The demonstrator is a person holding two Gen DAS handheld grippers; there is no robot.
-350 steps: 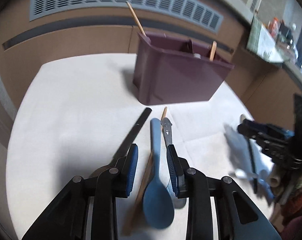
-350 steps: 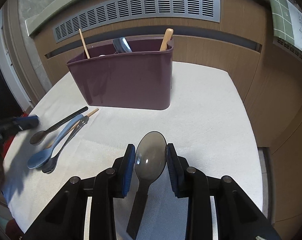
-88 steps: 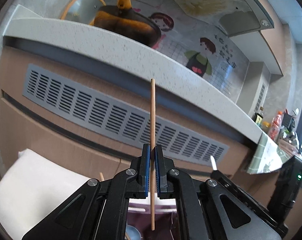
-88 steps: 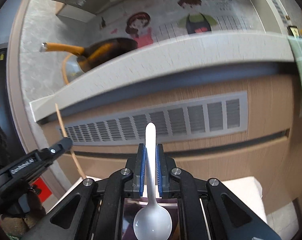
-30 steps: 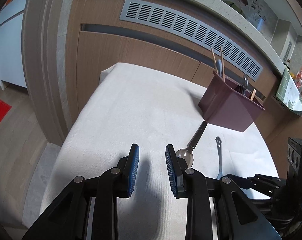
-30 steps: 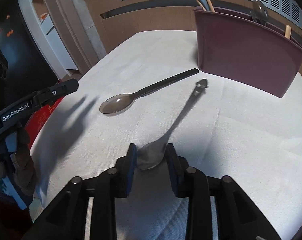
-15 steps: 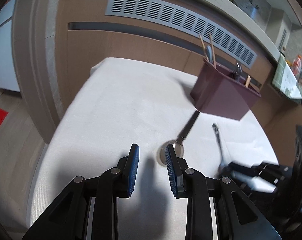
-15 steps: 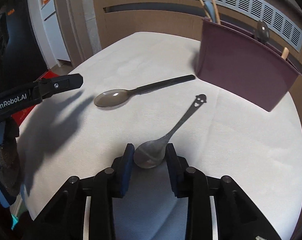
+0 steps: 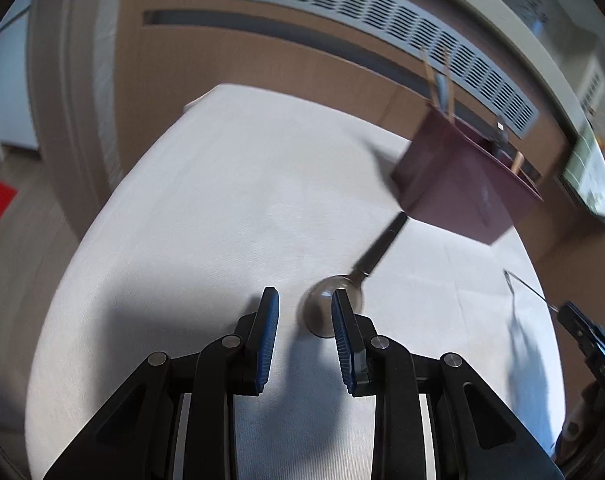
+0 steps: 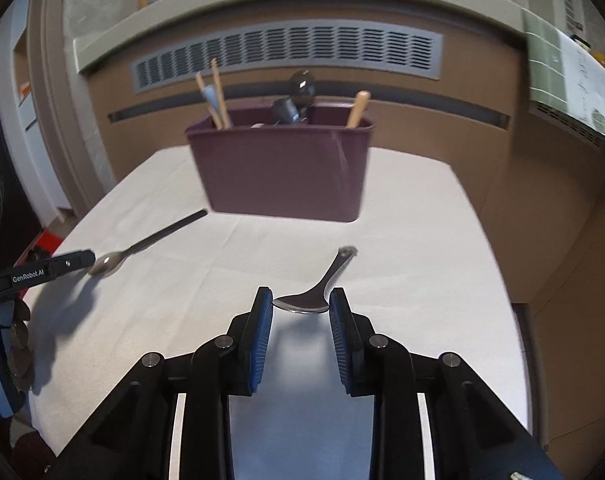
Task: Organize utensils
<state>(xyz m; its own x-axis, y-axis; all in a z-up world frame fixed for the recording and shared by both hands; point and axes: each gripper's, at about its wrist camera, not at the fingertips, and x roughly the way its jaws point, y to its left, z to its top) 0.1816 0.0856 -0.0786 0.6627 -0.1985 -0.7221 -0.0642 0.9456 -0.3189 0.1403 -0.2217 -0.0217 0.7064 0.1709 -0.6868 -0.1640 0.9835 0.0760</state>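
A maroon utensil caddy stands at the back of the white-clothed table, holding chopsticks, spoons and a wooden handle; it also shows in the left wrist view. A dark translucent spoon with a black handle lies on the cloth, its bowl just ahead of my open left gripper by the right finger. It shows in the right wrist view. A metal spoon lies with its bowl between the fingertips of my open right gripper.
A brown cabinet front with a grey vent grille runs behind the table. The table's right edge drops to the floor beside a cabinet. The left gripper shows at the left of the right wrist view.
Both grippers have dropped low over the cloth. The left has closed in on the dark spoon's bowl, the right has swung round so the caddy is straight ahead.
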